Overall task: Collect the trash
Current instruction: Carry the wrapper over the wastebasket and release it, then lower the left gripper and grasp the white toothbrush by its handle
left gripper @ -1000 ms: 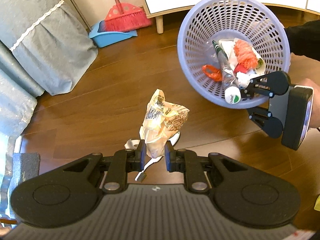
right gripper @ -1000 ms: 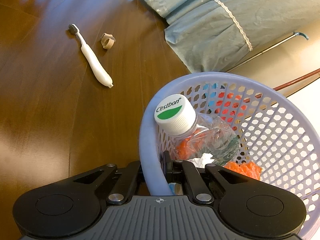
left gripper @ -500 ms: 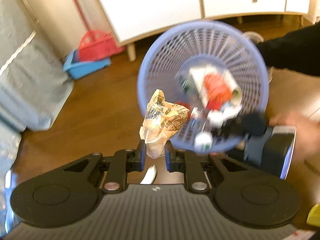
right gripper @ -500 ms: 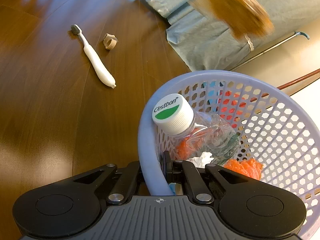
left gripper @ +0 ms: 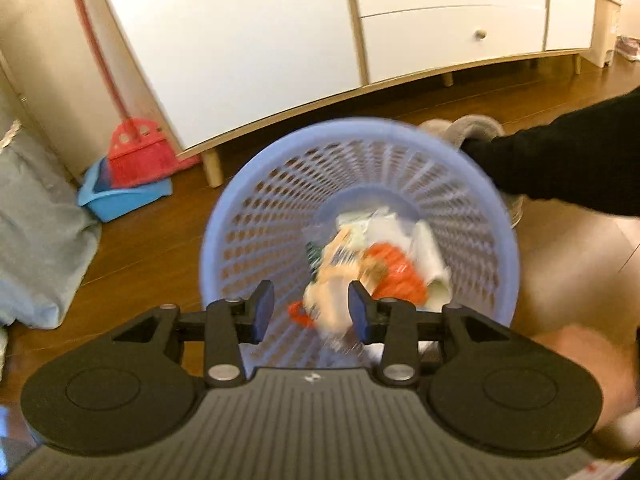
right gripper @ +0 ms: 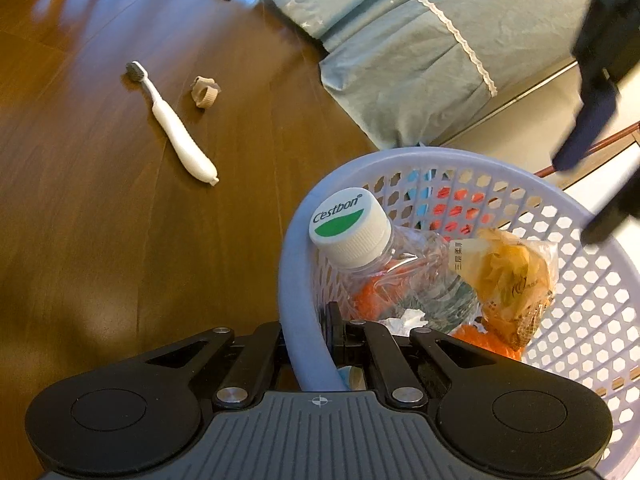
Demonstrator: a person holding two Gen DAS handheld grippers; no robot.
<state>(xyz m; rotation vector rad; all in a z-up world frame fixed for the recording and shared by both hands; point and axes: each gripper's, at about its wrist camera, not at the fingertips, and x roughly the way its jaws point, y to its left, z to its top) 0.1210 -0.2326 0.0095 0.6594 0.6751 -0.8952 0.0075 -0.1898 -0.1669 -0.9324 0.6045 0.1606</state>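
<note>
Left gripper [left gripper: 311,312] over the mouth of the lavender basket [left gripper: 256,216], jaws parted a moderate way and just been opening. Crumpled yellow wrapper [left gripper: 332,300] shows blurred between the fingers [left gripper: 262,312], free of the pads, down inside the basket. From the right wrist view the same wrapper [right gripper: 512,280] lies in the basket [right gripper: 580,300] on the other trash, against the side of the clear plastic bottle [right gripper: 400,276].

Right gripper [right gripper: 308,344] closed tight on the basket's near rim, one finger outside the wall, one inside. Bottle's white cap [right gripper: 348,228], green mark on it, leans on the rim just above that grip. Orange scraps [right gripper: 368,296] and a white paper wad [right gripper: 408,318] under the bottle.

Wood floor [right gripper: 100,240] beyond the basket: a white toothbrush [right gripper: 172,124], and just beside its head end a small tan ring-shaped scrap [right gripper: 206,92], apart from it. Blue-grey bedding [right gripper: 420,60] hangs to the floor at the far edge.

Left wrist view, far side of floor: red broom [left gripper: 138,152] standing in a blue dustpan [left gripper: 120,196] next to a white cabinet [left gripper: 280,40]. A black sleeve [left gripper: 560,160] reaches in from the right behind the basket.
</note>
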